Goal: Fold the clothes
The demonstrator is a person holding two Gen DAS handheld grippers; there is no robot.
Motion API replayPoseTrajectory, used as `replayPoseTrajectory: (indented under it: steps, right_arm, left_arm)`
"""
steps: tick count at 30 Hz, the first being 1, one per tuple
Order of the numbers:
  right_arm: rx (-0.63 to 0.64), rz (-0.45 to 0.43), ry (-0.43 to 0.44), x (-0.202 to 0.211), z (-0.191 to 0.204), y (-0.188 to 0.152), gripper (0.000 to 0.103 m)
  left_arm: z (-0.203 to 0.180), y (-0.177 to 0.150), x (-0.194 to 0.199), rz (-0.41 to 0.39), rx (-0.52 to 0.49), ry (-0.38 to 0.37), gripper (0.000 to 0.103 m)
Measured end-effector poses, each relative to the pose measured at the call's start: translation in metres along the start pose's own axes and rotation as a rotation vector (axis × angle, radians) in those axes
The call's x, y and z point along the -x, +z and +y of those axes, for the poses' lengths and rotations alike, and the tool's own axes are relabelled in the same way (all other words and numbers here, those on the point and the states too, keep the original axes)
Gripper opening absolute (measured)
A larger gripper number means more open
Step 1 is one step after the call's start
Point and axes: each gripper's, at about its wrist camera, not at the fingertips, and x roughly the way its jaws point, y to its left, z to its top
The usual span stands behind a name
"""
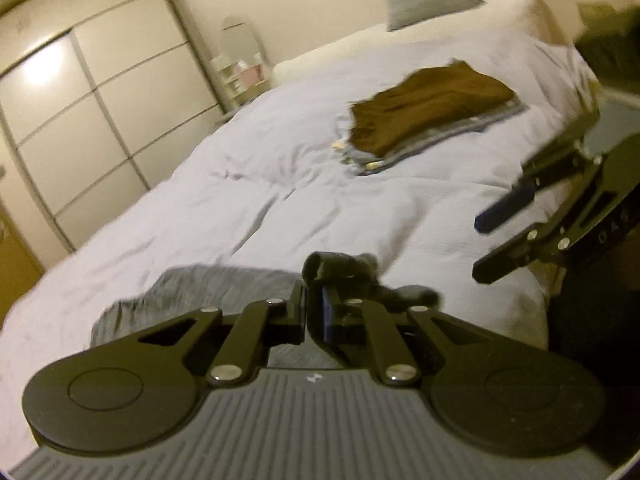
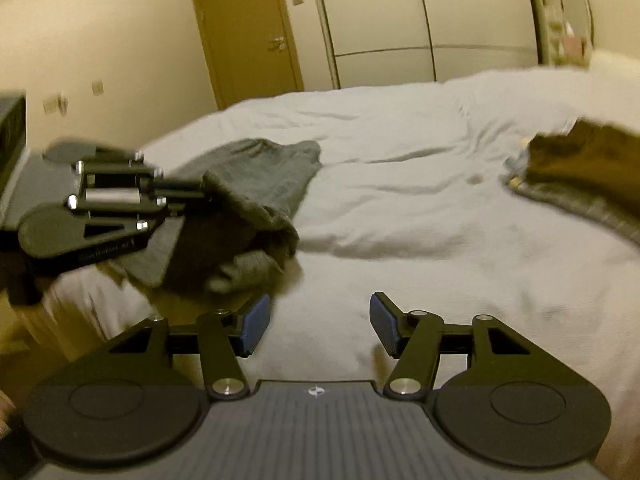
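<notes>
Grey garment (image 2: 256,184) lies rumpled at the bed's (image 2: 420,168) near edge. Folded stack, brown piece (image 1: 428,110) topmost, sits well apart toward the pillows. Left gripper (image 1: 308,312) is clamped on grey fabric; right gripper (image 2: 316,326) hangs spread wide, nothing held.

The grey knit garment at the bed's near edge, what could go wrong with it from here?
1. Only the left gripper pinches the grey knit garment, by one bunched bit; the open right gripper holds nothing, so the fabric may drag unevenly or slip free.
2. Part of it droops over the edge of the white-quilted bed and could slide floorward.
3. A wide pull might disturb the folded pile topped by a brown garment.
</notes>
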Motion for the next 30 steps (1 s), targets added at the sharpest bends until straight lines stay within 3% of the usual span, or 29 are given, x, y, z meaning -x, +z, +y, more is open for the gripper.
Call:
replayPoseTrajectory:
  steps: [5, 12, 13, 16, 19, 21, 23, 30]
  right_arm:
    - [-0.12, -0.021, 0.072, -0.02, -0.002, 0.017, 0.066]
    - [-0.031, -0.004, 0.074, -0.058, 0.011, 0.03, 0.066]
    - [-0.021, -0.002, 0.077, -0.063, 0.011, 0.031, 0.064]
    - [0.012, 0.003, 0.09, -0.074, 0.008, 0.033, 0.044]
    - [0.04, 0.016, 0.078, -0.076, 0.004, 0.032, 0.043]
    - [0.045, 0.018, 0.079, -0.073, 0.0, 0.03, 0.043]
    - [0.053, 0.015, 0.085, -0.067, 0.0, 0.029, 0.044]
    - [0.149, 0.039, 0.074, -0.055, 0.003, 0.018, 0.044]
  left_arm:
    - [0.011, 0.002, 0.005, -0.029, 0.048, -0.009, 0.004]
    - [0.017, 0.012, 0.021, -0.132, 0.072, -0.029, 0.0]
    - [0.017, 0.012, 0.022, -0.137, 0.071, -0.03, 0.0]
    - [0.017, 0.012, 0.023, -0.136, 0.061, -0.033, 0.0]
    - [0.009, 0.008, 0.023, -0.123, 0.025, -0.043, 0.001]
    - [0.002, 0.003, 0.021, -0.101, -0.003, -0.039, 0.008]
    - [-0.005, -0.004, 0.018, -0.08, -0.03, -0.016, 0.035]
    - [-0.005, -0.012, -0.008, -0.001, -0.064, -0.092, 0.038]
